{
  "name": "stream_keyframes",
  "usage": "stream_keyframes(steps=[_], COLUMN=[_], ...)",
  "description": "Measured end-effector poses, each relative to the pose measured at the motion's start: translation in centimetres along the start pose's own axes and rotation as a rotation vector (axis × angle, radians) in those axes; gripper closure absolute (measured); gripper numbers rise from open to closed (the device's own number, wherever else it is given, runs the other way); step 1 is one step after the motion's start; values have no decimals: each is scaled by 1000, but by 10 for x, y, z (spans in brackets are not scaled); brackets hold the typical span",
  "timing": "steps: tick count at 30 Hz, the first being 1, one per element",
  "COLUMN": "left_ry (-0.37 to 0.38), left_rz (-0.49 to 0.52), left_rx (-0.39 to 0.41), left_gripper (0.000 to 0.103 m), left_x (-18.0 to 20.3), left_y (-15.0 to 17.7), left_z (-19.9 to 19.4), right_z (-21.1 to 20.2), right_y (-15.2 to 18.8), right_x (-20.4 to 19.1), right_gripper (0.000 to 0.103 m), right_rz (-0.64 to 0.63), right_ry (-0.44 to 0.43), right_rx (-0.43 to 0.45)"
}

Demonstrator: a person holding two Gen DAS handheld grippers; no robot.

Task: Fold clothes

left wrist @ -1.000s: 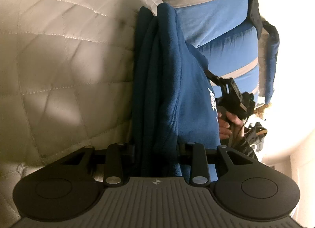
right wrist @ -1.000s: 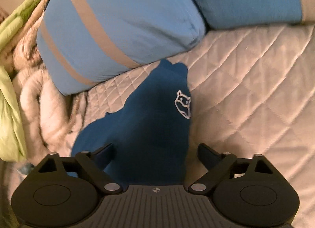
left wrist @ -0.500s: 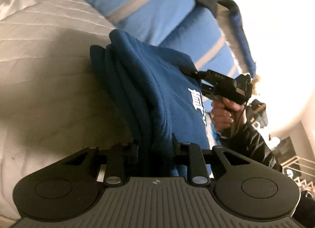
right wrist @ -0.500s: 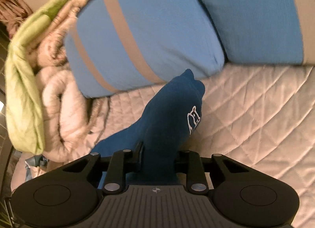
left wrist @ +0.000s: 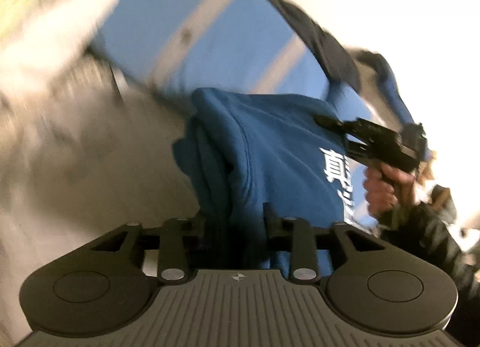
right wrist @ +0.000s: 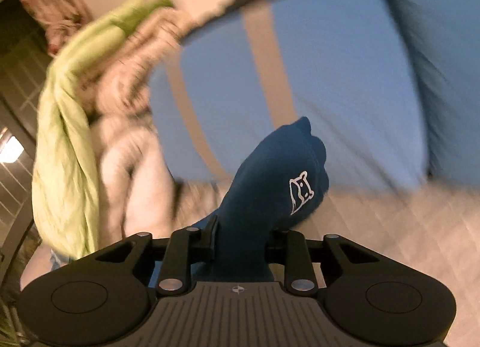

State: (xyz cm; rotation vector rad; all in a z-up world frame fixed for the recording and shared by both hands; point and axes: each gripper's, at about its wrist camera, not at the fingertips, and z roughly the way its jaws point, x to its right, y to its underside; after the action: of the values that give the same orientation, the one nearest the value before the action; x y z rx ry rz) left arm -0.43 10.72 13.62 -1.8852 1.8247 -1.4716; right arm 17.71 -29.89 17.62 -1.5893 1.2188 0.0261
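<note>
Grippers left (left wrist: 235, 221) and right (right wrist: 243, 237) pinch opposite edges of blue garment (left wrist: 279, 149).

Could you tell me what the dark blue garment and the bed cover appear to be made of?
The blue garment looks like soft matte fleece or sweatshirt cotton: thick rounded folds, printed white lettering. The bed cover seems quilted beige fabric, with faint stitched diamonds; blur hides more.

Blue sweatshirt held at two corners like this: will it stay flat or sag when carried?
Likely sags: the blue sweatshirt already bunches into thick folds at the left hand-held gripper. Probably soft fleece, so floppy, not slippery. The right hand-held gripper pinches a bundled wad, so the grip looks secure though bulky.
</note>
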Motion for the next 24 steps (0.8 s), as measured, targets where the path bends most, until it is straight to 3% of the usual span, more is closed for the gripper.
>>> stream_keyframes(steps=[2,3,5,11,18,24], left_ry=[-121,-190,-232,-233,-250,-165], left_rz=[47,62,57,83,159,202], left_rx=[35,53,60,74,68,26], left_gripper=[28,26,26,26,26,25], left_x=[-3,-4,-6,6,35,58], left_y=[-15,-20,-18,10,30,43], left_z=[0,0,0,2,3,0], right_z=[17,25,35,19,-25,-76], right_y=[-10,-8,2,46,70,94], right_x=[-18,-25,-30,-22,-28,-38], right_gripper=[24,3,0,0,0,0], right_rz=[-91,-145,-215,-315,-333,-370], right_ry=[62,99,165,328,422,518], right_rx=[63,65,32,-11,-41,-21])
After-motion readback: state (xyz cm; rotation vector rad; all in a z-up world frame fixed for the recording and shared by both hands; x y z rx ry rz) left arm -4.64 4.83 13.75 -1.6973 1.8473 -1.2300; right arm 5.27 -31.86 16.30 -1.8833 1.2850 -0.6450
